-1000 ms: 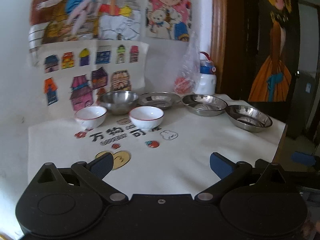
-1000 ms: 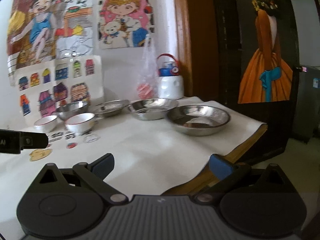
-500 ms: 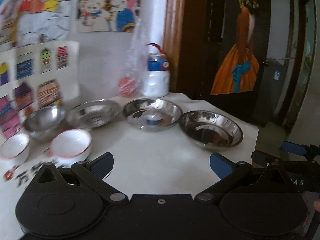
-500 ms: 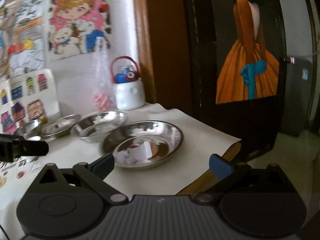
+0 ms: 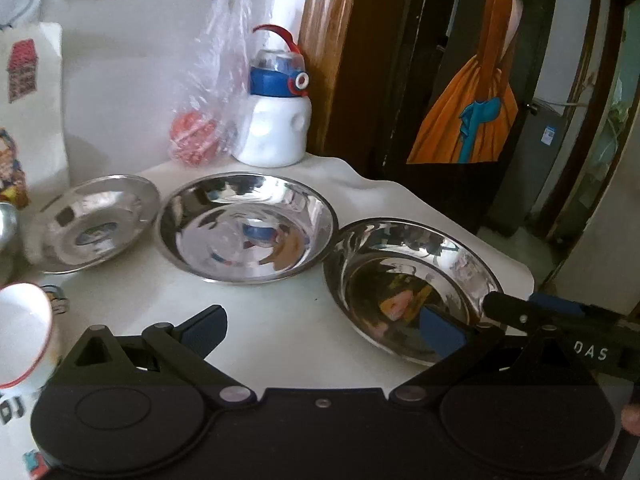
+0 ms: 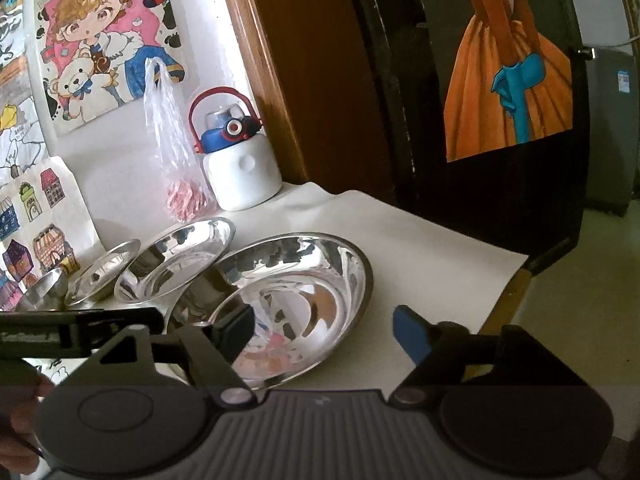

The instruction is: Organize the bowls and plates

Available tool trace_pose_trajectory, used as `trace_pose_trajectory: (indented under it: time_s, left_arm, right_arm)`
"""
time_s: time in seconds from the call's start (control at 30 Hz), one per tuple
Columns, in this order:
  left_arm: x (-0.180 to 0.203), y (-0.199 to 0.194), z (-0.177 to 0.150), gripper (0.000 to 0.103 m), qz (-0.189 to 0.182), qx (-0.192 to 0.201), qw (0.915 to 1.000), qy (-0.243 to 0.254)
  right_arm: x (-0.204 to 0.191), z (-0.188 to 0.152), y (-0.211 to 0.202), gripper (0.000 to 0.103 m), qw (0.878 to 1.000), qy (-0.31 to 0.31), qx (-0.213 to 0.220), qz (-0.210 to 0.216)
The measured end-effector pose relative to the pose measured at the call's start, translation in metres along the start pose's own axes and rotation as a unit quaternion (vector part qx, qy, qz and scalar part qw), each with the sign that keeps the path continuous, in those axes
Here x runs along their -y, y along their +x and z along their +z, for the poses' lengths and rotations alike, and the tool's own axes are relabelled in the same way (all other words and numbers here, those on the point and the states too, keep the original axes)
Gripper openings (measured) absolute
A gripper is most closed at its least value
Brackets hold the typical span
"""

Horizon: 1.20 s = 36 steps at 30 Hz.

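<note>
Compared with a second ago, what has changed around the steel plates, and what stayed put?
Both grippers swung toward the table's right end and closed in on the rightmost steel plate. The right gripper is closing, its left finger over the plate's bowl, its right finger outside the rim; nothing is gripped yet. The left gripper stays open. The plates, bottle and bag have not moved.

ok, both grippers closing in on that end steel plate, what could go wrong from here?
1. The right gripper is closing with only the near rim of the end plate between its fingers; the shiny rim could slip.
2. That plate sits near the table edge and could be pushed off.
3. The left gripper crowds the same plate; they may collide.
</note>
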<state>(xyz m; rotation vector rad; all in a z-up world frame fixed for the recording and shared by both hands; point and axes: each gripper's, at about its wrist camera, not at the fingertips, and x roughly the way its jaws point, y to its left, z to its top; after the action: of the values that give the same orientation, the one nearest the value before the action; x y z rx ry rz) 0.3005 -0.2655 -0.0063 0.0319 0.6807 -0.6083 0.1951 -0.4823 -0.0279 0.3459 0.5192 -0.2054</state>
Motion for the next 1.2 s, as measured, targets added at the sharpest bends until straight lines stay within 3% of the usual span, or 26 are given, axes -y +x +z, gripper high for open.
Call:
trace_pose_trajectory:
  time_s: [0.2,0.27,0.43,0.5,0.6,0.63,0.7,0.77,1.0,1.2]
  left_arm:
    - [-0.003,0.021,0.003,0.101,-0.005,-0.014,0.9998,-0.017]
    - [-0.004,0.026,0.003,0.094,-0.014,-0.019,0.9994,-0.026]
    - [-0.005,0.035,0.002,0.077,-0.034,-0.030,0.9982,-0.040]
    - [-0.004,0.037,0.001,0.073,-0.032,-0.032,0.9982,-0.040]
    - [-0.004,0.039,0.001,0.055,-0.035,-0.038,0.9979,-0.040]
    - [-0.005,0.041,0.000,0.045,-0.040,-0.042,0.9975,-0.040]
    - [-0.007,0.042,-0.001,0.040,-0.052,-0.043,0.9968,-0.044]
    - [-0.006,0.040,-0.002,0.026,-0.064,-0.041,0.9960,-0.047]
    - [-0.004,0.028,-0.007,0.024,-0.079,-0.045,0.9945,-0.052]
    - [-0.010,0.002,-0.004,0.024,-0.086,-0.017,0.9946,-0.056]
  right_arm:
    - [0.002,-0.002,0.007,0.050,1.000,0.008,-0.007,-0.004]
    - [0.003,-0.003,0.009,0.041,1.000,0.011,-0.011,-0.002]
    - [0.003,-0.007,0.011,0.030,1.000,0.022,-0.017,-0.004]
    - [0.002,-0.008,0.010,0.028,1.000,0.024,-0.014,-0.006]
    - [0.001,-0.008,0.009,0.028,1.000,0.026,-0.012,-0.010]
    - [0.001,-0.008,0.008,0.028,1.000,0.026,-0.012,-0.010]
    - [-0.001,-0.009,0.005,0.028,1.000,0.025,-0.011,-0.012]
    - [-0.003,-0.009,-0.001,0.027,1.000,0.021,-0.007,-0.018]
    - [-0.015,-0.008,-0.024,0.026,1.000,0.006,0.013,-0.022]
    - [-0.040,0.012,-0.023,0.026,0.999,-0.008,0.032,0.005]
